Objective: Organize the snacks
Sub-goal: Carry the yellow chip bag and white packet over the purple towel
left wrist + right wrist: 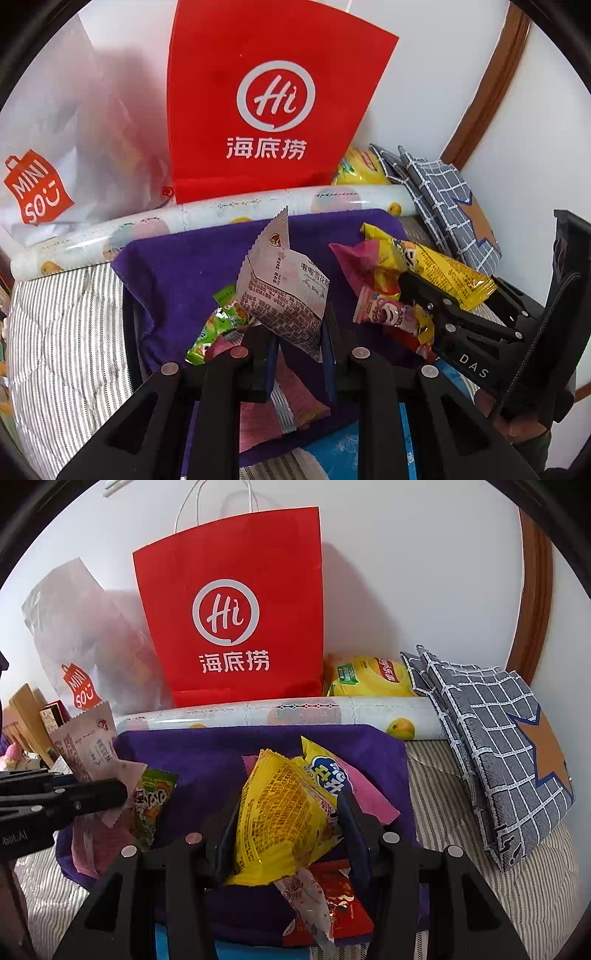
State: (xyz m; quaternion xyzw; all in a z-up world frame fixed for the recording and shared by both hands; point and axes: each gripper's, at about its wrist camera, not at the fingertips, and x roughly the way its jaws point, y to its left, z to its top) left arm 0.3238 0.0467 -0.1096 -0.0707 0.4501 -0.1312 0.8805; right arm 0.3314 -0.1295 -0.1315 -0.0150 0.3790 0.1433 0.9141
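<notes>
My left gripper (pixel 299 343) is shut on a white-and-brown snack packet (pixel 280 291) and holds it above the purple cloth (pixel 173 273). It shows at the left of the right wrist view (pixel 88 746). My right gripper (pixel 291 827) is shut on a yellow snack packet (pixel 280 812), with other wrappers bunched against it. In the left wrist view the right gripper (pixel 424 295) carries the yellow packet (pixel 443 269) and a pink wrapper (pixel 365 273). A green packet (pixel 151 801), pink packets (pixel 258 413) and a red packet (pixel 340 901) lie on the cloth.
A red paper bag (pixel 236 609) stands against the wall behind a rolled patterned sheet (pixel 280 712). A white Miniso bag (pixel 77 635) stands left of it. A yellow chip bag (pixel 369 675) and a folded checked cloth (pixel 495 746) lie at the right on the striped bedding (pixel 62 332).
</notes>
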